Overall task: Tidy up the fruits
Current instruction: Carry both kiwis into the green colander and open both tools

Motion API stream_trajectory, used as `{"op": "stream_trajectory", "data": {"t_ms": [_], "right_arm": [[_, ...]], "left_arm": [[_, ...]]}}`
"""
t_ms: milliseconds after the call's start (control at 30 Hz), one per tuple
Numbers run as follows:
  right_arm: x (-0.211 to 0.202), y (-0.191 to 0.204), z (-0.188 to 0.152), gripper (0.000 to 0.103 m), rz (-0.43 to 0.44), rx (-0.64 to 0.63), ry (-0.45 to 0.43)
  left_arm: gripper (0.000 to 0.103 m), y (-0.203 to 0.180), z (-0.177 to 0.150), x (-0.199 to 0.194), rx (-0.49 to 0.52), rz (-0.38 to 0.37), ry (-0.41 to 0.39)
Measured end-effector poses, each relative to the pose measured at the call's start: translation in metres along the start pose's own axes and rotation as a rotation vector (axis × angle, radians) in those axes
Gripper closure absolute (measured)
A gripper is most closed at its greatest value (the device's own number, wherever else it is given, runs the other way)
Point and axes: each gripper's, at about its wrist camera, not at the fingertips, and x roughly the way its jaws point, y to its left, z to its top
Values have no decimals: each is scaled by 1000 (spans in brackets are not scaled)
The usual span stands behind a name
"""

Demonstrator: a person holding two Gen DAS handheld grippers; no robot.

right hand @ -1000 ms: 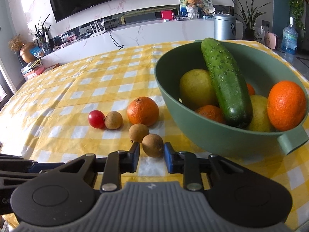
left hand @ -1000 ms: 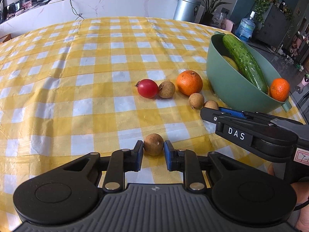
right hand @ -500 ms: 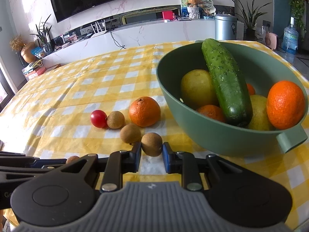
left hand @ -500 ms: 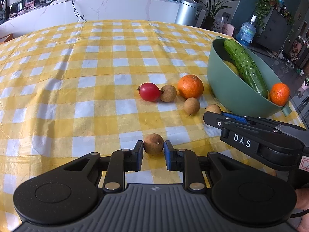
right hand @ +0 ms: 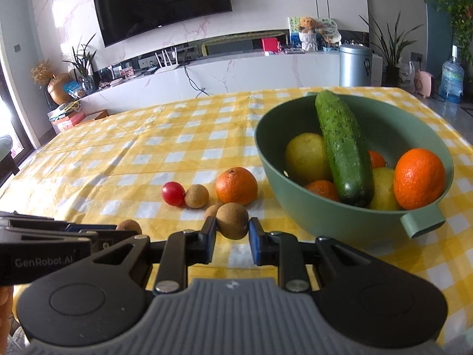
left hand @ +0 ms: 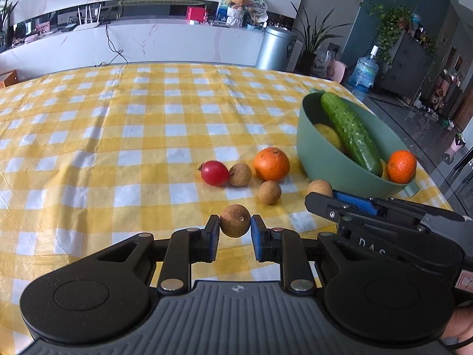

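The left claw (left hand: pixel 235 225) gripped one brown longan (left hand: pixel 235 220); the right claw (right hand: pixel 231 227) gripped another longan (right hand: pixel 232 220). Both had risen off the checkered surface (left hand: pixel 118 136) since a second before. Beyond, the green bowl (right hand: pixel 298 204) held a cucumber (right hand: pixel 343 148), oranges and yellow fruit; an orange (right hand: pixel 236 185), tomato (right hand: pixel 173 193) and longans lay beside it.

In the right wrist view, a longan (right hand: pixel 212 209) beside the green bowl (right hand: pixel 310 207) is mostly hidden behind another held longan (right hand: pixel 232 220). Inside the bowl, the cucumber (right hand: pixel 343 148) covers parts of two oranges.
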Motion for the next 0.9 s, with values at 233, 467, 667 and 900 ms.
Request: {"op": "stream_trajectory", "data": {"t_ms": [233, 467, 667, 900], "right_arm": [[-27, -4, 1, 83, 9, -15, -57], [-58, -14, 8, 83, 3, -11, -108], [-82, -33, 20, 83, -18, -3, -139], [-102, -63, 38, 83, -48, -7, -158]], "left_arm": [[78, -13, 7, -16, -4, -7, -46], [78, -33, 17, -28, 6, -38, -83], [78, -60, 29, -30, 50, -71, -104], [78, -96, 49, -22, 102, -122, -116]]}}
